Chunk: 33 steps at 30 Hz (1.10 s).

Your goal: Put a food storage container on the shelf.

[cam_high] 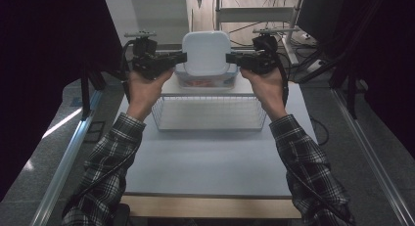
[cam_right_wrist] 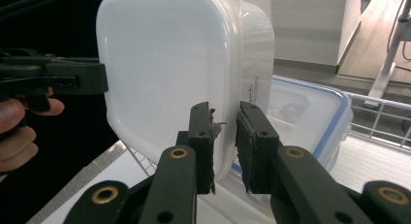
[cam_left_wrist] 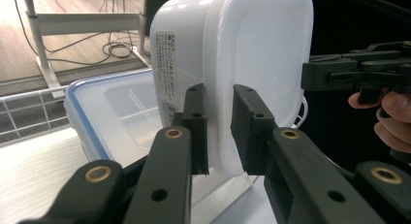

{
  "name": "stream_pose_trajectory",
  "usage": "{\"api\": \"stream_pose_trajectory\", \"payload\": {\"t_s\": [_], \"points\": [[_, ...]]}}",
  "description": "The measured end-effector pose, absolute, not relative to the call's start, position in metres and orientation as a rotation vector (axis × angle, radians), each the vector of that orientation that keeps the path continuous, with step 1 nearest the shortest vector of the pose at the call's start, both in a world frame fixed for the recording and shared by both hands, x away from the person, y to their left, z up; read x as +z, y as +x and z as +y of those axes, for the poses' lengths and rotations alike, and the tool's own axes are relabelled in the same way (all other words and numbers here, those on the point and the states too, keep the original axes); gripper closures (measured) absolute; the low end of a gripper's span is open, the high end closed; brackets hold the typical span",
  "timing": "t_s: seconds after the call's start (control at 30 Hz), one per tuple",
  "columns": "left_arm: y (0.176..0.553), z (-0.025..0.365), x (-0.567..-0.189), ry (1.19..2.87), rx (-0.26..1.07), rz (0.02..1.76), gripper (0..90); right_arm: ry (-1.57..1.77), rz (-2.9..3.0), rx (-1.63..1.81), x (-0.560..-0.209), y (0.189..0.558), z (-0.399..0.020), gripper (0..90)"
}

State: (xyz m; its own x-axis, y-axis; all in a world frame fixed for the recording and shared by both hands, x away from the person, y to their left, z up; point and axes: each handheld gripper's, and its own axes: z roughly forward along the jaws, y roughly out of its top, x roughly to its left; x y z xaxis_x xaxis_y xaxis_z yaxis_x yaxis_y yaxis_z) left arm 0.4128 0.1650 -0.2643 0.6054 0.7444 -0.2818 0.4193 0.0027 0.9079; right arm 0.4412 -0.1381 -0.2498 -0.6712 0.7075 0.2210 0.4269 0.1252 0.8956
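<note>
Grey surface (cam_high: pixel 205 157) below: both claws, left (cam_left_wrist: pixel 219 129) and right (cam_right_wrist: pixel 224 144), pinch the white tub's (cam_high: pixel 206 52) lid rim, held above a blue-lidded box (cam_high: pixel 205 82). Thin grips may slip, dropping it.

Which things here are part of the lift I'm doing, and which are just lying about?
In the job:
white lidded container, clamped at its lid rim from both sides
left gripper
right gripper

Lying about:
blue-rimmed clear box under the container
wire basket
table
</note>
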Motion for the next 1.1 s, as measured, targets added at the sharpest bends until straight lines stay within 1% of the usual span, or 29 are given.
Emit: {"api": "stream_pose_trajectory", "payload": {"t_s": [0.13, 0.23, 0.4, 0.5, 0.77, 0.97, 1.1], "points": [[0.413, 0.164, -0.265, 1.613, 0.341, 0.979, 68.3, 1.109, 2.154, 1.568, -0.249, 0.443, -0.136, 75.8], [0.415, 0.163, -0.264, 1.612, 0.341, 0.975, 64.3, 1.103, 2.147, 1.557, -0.248, 0.443, -0.134, 71.6], [0.418, 0.160, -0.263, 1.630, 0.382, 0.973, 56.7, 1.100, 2.141, 1.557, -0.247, 0.446, -0.130, 68.7], [0.422, 0.157, -0.264, 1.623, 0.393, 0.983, 55.1, 1.098, 2.139, 1.536, -0.246, 0.448, -0.127, 67.3], [0.431, 0.153, -0.267, 1.649, 0.420, 1.005, 55.9, 1.119, 2.136, 1.533, -0.247, 0.456, -0.127, 64.1], [0.435, 0.154, -0.267, 1.632, 0.403, 1.014, 55.4, 1.123, 2.130, 1.519, -0.246, 0.458, -0.125, 61.3], [0.439, 0.153, -0.266, 1.626, 0.423, 1.037, 50.0, 1.123, 2.113, 1.501, -0.245, 0.460, -0.124, 60.6]]}}
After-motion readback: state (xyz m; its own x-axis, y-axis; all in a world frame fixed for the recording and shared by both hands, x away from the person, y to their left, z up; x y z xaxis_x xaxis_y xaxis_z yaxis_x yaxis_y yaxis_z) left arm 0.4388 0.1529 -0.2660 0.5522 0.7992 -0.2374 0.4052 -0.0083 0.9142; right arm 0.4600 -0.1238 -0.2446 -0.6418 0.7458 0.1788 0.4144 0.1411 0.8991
